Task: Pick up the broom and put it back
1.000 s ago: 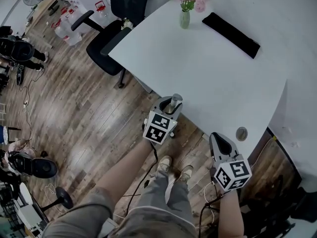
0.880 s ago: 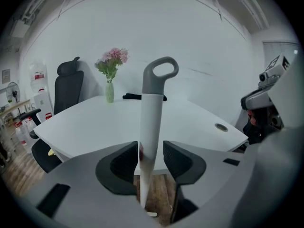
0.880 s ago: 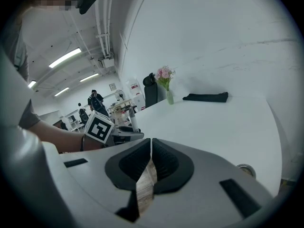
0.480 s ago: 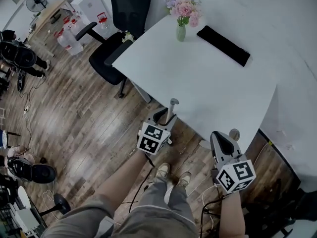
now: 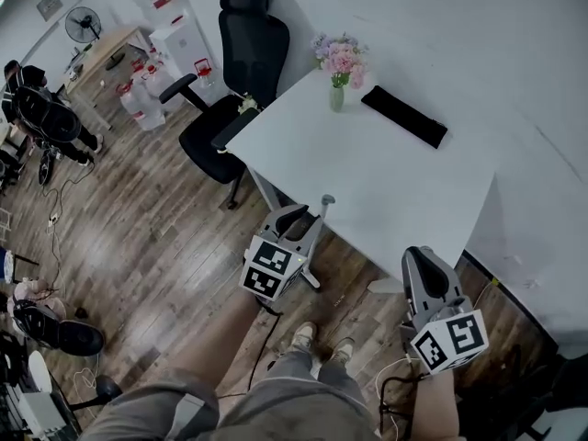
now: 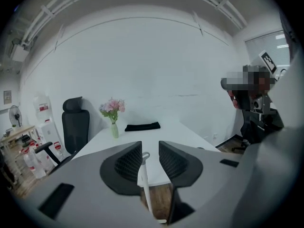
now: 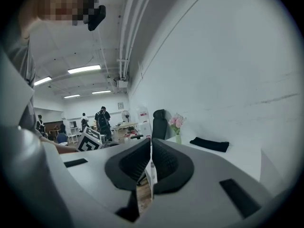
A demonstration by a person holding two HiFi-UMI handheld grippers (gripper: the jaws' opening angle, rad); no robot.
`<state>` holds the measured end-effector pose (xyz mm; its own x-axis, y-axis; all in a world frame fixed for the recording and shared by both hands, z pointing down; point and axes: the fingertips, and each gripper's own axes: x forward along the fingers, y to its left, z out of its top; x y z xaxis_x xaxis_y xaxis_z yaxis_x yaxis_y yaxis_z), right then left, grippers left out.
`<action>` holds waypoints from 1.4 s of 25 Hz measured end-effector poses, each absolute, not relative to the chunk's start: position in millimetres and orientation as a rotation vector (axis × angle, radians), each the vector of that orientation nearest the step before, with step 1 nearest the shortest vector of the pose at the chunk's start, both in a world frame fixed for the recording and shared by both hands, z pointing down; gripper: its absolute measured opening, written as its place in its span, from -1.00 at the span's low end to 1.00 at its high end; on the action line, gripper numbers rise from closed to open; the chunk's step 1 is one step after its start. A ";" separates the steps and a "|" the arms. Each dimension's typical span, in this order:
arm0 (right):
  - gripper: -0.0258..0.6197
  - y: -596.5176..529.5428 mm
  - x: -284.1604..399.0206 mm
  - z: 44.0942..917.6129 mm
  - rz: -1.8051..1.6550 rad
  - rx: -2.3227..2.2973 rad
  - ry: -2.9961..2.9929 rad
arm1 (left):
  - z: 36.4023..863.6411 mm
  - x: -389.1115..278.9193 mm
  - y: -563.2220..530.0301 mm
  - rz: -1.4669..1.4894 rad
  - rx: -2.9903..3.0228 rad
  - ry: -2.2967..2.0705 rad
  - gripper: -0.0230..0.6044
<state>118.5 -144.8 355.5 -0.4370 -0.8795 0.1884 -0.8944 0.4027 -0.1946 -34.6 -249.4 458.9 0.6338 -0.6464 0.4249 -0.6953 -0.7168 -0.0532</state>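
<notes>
A wood-plank floor [image 5: 156, 219] and a white bench [image 5: 395, 182] set against a white wall are seen from above; the broom [image 5: 325, 208] is stood upright at the bench's near edge, its looped top at that edge in the head view and its lower end down on the floor; whether the handle rests against the bench cannot be told. The handle is framed between the jaws of the left tongs [image 6: 150, 145], close beside the left jaw with a clear gap to the right one, so it is not clamped; those jaws, set at a middling width, have just been closing. The right tongs [image 7: 151, 142] are held well to the right of the broom, off the bench's near edge, jaws drawn almost together to a narrow slit; a thin pale strip is glimpsed through the slit, and what it is cannot be made out. On the bench a small vase of pink flowers [image 5: 338, 62] is placed beside a flat black item [image 5: 404, 116]; a black office chair [image 5: 248, 53] is drawn up at the far corner.
</notes>
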 end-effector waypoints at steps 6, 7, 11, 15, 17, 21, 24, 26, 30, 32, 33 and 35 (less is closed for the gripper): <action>-0.81 -113.0 126.0 301.4 0.294 1.693 -2.634 | 401.2 -30.8 -212.3 0.598 2.827 -1.058 -0.57; -0.81 -107.0 127.6 293.6 0.275 1.702 -2.639 | 392.8 -30.4 -205.4 0.588 2.841 -1.051 -0.58; -0.81 -82.7 133.8 266.2 0.210 1.726 -2.661 | 360.6 -27.7 -181.2 0.539 2.896 -1.032 -0.63; -0.81 -62.4 138.4 251.7 0.180 1.738 -2.671 | 334.4 -25.5 -161.7 0.486 2.948 -1.006 -0.64; -0.81 -52.5 138.9 251.5 0.175 1.729 -2.664 | 326.6 -24.3 -149.7 0.471 2.972 -0.989 -0.67; -0.81 -35.6 141.6 250.5 0.168 1.716 -2.666 | 319.9 -20.6 -128.6 0.471 3.003 -0.946 -0.71; -0.81 -26.8 141.8 250.7 0.161 1.689 -2.660 | 319.6 -18.9 -117.1 0.471 3.014 -0.926 -0.74; -0.81 -20.7 139.3 253.6 0.163 1.662 -2.655 | 320.0 -18.9 -109.8 0.464 3.009 -0.927 -0.78; -0.81 -8.4 128.9 265.5 0.192 1.598 -2.651 | 321.8 -19.3 -99.6 0.431 2.974 -0.956 -0.83; -0.81 -4.3 121.1 272.7 0.217 1.554 -2.661 | 323.4 -17.0 -95.2 0.416 2.963 -0.958 -0.85; -0.81 -2.3 117.1 276.1 0.229 1.529 -2.666 | 324.0 -15.4 -92.3 0.410 2.960 -0.956 -0.85; -0.81 0.5 110.3 282.0 0.247 1.486 -2.672 | 325.1 -12.4 -86.1 0.404 2.955 -0.948 -0.86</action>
